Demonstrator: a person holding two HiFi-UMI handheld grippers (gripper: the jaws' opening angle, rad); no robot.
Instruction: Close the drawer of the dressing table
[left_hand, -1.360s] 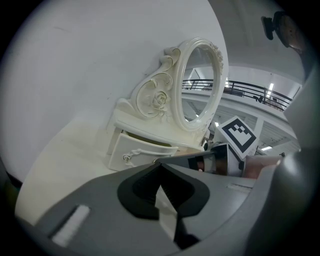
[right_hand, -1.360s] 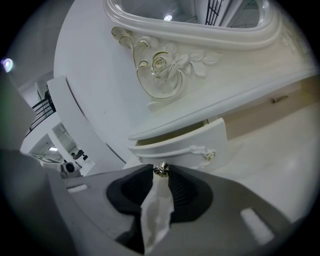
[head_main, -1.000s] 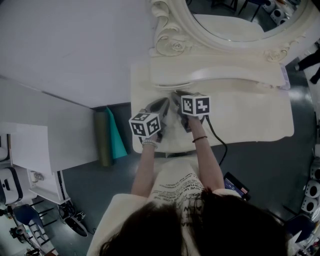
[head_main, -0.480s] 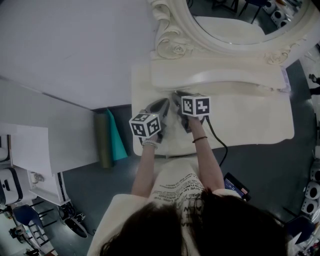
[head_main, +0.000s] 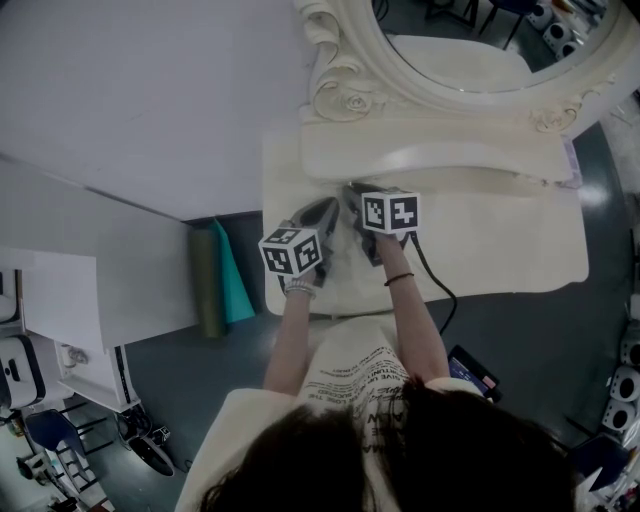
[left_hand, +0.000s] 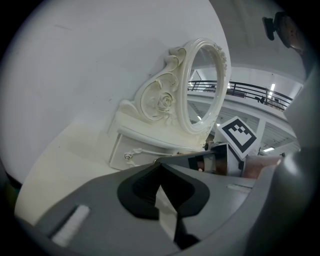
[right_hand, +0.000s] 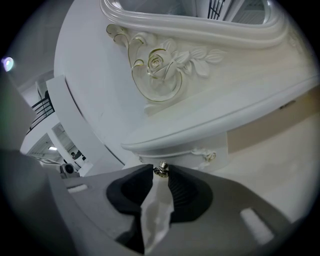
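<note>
The cream dressing table carries a small drawer unit under its curved shelf. That drawer's white front bears a gilt scroll, and a tan strip shows to its right. How far the drawer stands out I cannot tell. My right gripper points at that front, its pads closed on the small metal drawer knob. In the head view the right gripper reaches the shelf's left end. My left gripper hovers just left of it, above the tabletop. The left gripper has its tips together and holds nothing.
An oval mirror in a carved frame rises behind the shelf. On the floor to the left lie a green roll and a teal sheet. A black cable trails off the table's front edge. A white cabinet stands far left.
</note>
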